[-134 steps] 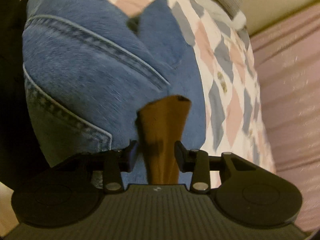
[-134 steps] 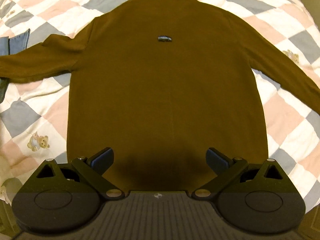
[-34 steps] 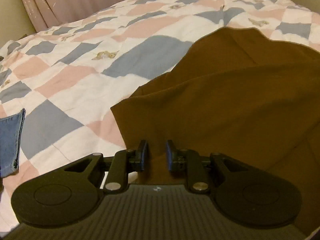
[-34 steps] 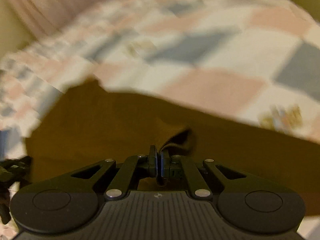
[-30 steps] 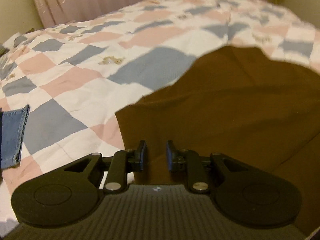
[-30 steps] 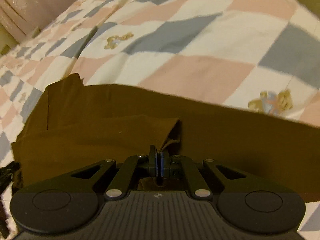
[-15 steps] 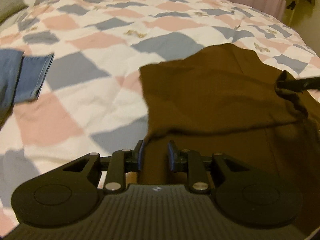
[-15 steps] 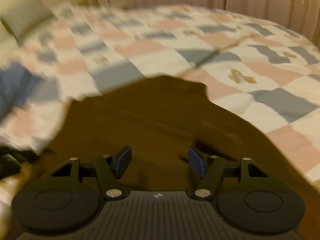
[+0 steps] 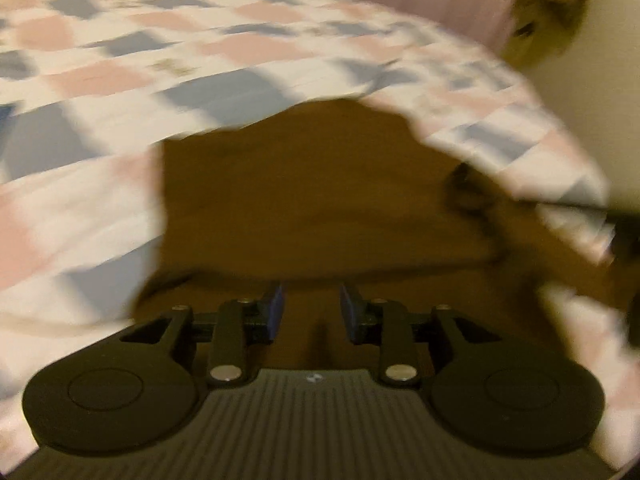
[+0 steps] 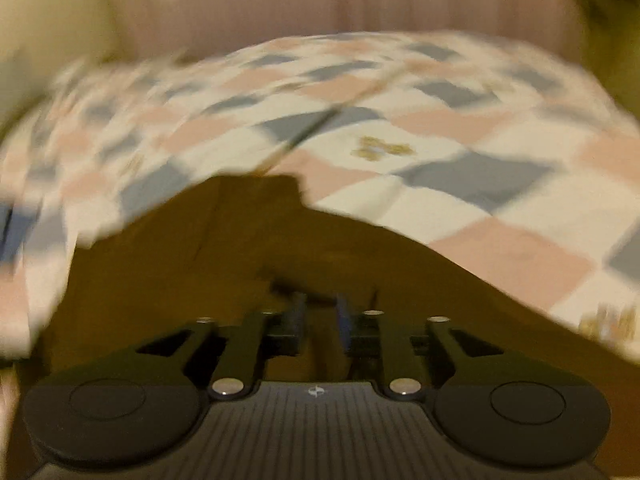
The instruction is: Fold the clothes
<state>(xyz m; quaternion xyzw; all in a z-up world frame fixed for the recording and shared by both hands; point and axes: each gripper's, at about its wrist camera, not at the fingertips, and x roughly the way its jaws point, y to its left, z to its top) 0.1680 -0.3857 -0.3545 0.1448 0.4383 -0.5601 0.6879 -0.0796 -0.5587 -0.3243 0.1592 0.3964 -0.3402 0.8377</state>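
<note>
The brown sweater (image 9: 312, 200) lies partly folded on the patchwork quilt (image 9: 120, 80), and every view is motion-blurred. My left gripper (image 9: 312, 312) hovers low over the sweater's near edge. Its blue pads (image 9: 276, 312) stand a little apart, with cloth showing below them and nothing clearly pinched. The dark shape of my right gripper (image 9: 466, 190) reaches in over the sweater's right side. In the right wrist view the sweater (image 10: 240, 248) fills the foreground. There my right gripper (image 10: 322, 320) is narrowed to a small gap with brown cloth showing in it; blur hides whether it grips.
The quilt (image 10: 440, 128) covers the bed beyond the sweater. A pinkish curtain (image 10: 360, 0) hangs behind the bed. A pale wall (image 9: 600, 80) stands at the right, close to the bed's edge.
My right gripper has narrowed from wide open to a small gap over the sweater. My left gripper's fingers have spread slightly. Both views have swung toward the curtain.
</note>
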